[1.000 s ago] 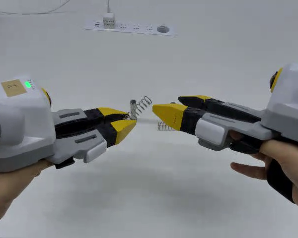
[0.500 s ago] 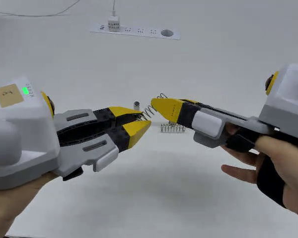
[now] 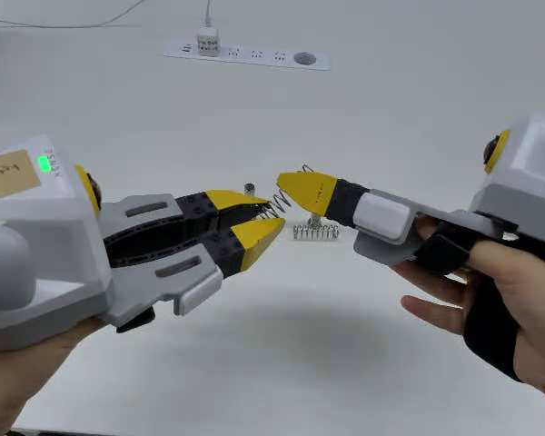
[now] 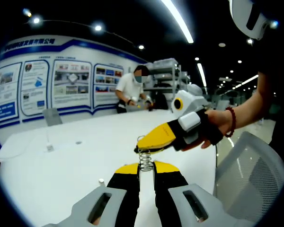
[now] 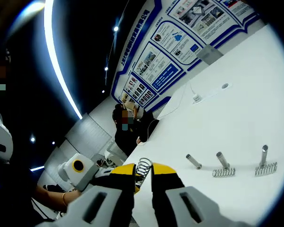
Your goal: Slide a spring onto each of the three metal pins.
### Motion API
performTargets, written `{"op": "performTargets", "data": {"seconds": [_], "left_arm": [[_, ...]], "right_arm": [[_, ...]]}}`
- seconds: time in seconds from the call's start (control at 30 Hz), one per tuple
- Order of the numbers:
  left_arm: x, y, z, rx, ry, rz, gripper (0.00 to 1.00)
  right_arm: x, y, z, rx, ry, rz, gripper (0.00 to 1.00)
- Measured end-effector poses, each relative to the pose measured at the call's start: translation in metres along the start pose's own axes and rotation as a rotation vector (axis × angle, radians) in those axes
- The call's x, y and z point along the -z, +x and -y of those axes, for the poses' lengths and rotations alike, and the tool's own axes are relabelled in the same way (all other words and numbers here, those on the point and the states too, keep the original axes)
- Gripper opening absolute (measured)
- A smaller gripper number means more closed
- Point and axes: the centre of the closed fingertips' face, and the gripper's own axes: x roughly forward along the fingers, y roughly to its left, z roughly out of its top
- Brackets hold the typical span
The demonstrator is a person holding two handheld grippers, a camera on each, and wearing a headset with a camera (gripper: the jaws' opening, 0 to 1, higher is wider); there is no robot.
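Observation:
One spring (image 3: pixel 278 201) hangs in the air between my two grippers. My left gripper (image 3: pixel 265 221) is shut on its lower end, and in the left gripper view the spring (image 4: pixel 146 161) stands up from between the yellow tips. My right gripper (image 3: pixel 286 182) is shut on the other end, where the spring (image 5: pixel 143 168) sits between its jaws. Three bare metal pins (image 5: pixel 194 161) (image 5: pixel 222 160) (image 5: pixel 264 154) stand on the white table. Two more springs (image 5: pixel 223 172) (image 5: pixel 266 168) lie at the foot of two of them. One lying spring (image 3: pixel 315 232) and a pin (image 3: pixel 250 189) sit just behind the grippers.
A white power strip (image 3: pixel 245 54) with a plugged-in adapter lies at the far side of the table (image 3: pixel 282 345). A person (image 4: pixel 130 90) stands at another bench in the background.
My right gripper has moved left to the free end of the spring and shut on it. The left gripper has shifted slightly right with the spring.

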Motion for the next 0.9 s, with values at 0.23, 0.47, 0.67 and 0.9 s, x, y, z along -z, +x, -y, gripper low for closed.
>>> {"op": "performTargets", "data": {"seconds": [0.23, 0.47, 0.67, 0.9], "left_arm": [[0.002, 0.001, -0.001, -0.002, 0.013, -0.034, 0.10], [0.008, 0.000, -0.002, -0.004, 0.043, -0.083, 0.11], [0.019, -0.001, -0.004, -0.024, 0.053, -0.126, 0.15], [0.040, -0.005, -0.010, -0.061, 0.012, -0.198, 0.22]], "right_arm": [[0.001, 0.002, -0.005, -0.022, -0.038, -0.015, 0.12], [0.006, 0.005, -0.009, -0.026, -0.159, -0.039, 0.11], [0.004, 0.009, -0.008, -0.006, -0.253, -0.036, 0.11], [-0.006, 0.014, -0.001, 0.037, -0.374, -0.005, 0.11]]}}
